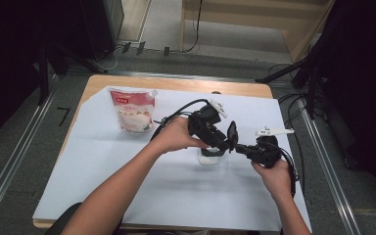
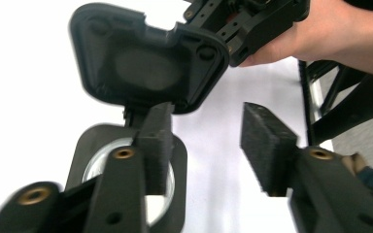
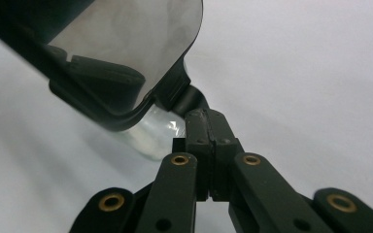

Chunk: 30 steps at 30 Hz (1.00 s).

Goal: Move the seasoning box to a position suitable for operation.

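Observation:
A small clear glass jar (image 1: 208, 157) with a black collar (image 2: 85, 150) stands mid-table. Its black hinged lid (image 1: 232, 135) is swung up and stands open above the jar. My right gripper (image 3: 208, 119) is shut on the small tab at the lid's edge (image 3: 194, 97), and the lid (image 3: 126, 58) tilts up to its left. My left gripper (image 2: 211, 145) is open, with nothing between its pads. One of its fingers (image 2: 155, 145) lies across the collar's hinge side, under the raised lid (image 2: 145, 58). In the high view the left gripper (image 1: 219, 146) hangs right over the jar.
A white and red pouch (image 1: 133, 110) stands at the back left of the white sheet (image 1: 127, 186) that covers the table. Cables trail from both grippers. The table's right edge (image 1: 301, 161) lies close beside the right hand.

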### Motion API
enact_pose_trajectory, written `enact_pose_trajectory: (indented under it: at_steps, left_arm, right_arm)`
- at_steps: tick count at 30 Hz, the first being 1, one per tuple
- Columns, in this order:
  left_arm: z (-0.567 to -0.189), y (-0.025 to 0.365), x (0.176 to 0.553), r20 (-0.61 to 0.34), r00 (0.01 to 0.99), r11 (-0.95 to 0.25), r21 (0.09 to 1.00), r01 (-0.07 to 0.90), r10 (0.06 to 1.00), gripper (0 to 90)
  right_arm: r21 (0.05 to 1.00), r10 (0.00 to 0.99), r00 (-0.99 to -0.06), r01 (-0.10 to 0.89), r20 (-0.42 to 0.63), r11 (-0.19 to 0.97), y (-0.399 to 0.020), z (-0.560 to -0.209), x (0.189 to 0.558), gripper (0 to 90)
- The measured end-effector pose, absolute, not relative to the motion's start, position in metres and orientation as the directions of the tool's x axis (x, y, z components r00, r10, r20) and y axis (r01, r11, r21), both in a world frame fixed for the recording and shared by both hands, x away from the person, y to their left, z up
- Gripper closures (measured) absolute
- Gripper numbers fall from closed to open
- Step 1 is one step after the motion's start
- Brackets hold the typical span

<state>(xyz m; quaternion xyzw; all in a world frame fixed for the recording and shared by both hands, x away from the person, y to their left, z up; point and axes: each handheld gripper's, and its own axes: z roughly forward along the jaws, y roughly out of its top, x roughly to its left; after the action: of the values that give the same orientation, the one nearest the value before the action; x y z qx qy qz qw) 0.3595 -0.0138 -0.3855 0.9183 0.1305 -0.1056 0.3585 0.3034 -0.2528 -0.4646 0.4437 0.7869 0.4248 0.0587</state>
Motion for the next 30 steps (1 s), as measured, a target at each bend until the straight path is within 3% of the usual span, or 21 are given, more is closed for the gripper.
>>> enact_pose_trajectory:
  at_steps: [7, 11, 18, 23, 30]
  left_arm:
    - [-0.386, 0.014, 0.357, -0.269, 0.942, -0.694, 0.639, 0.332, 0.202, 47.7]
    - [-0.392, 0.027, 0.354, -0.273, 0.939, -0.699, 0.629, 0.340, 0.211, 54.1]
    - [-0.398, 0.053, 0.350, -0.304, 0.924, -0.649, 0.660, 0.379, 0.230, 58.8]
    - [-0.403, 0.072, 0.350, -0.340, 0.893, -0.613, 0.650, 0.449, 0.295, 51.9]
    - [-0.407, 0.100, 0.347, -0.299, 0.893, -0.596, 0.666, 0.448, 0.337, 45.4]
  right_arm:
    - [0.737, 0.740, -0.616, 0.626, 0.270, 0.253, -0.255, -0.462, 0.289, 75.6]
    - [0.738, 0.738, -0.618, 0.626, 0.271, 0.253, -0.255, -0.462, 0.281, 68.3]
    - [0.745, 0.731, -0.626, 0.618, 0.273, 0.251, -0.253, -0.459, 0.269, 64.1]
    - [0.763, 0.736, -0.625, 0.600, 0.260, 0.241, -0.254, -0.460, 0.264, 62.2]
    - [0.772, 0.734, -0.630, 0.590, 0.256, 0.237, -0.253, -0.460, 0.267, 60.3]
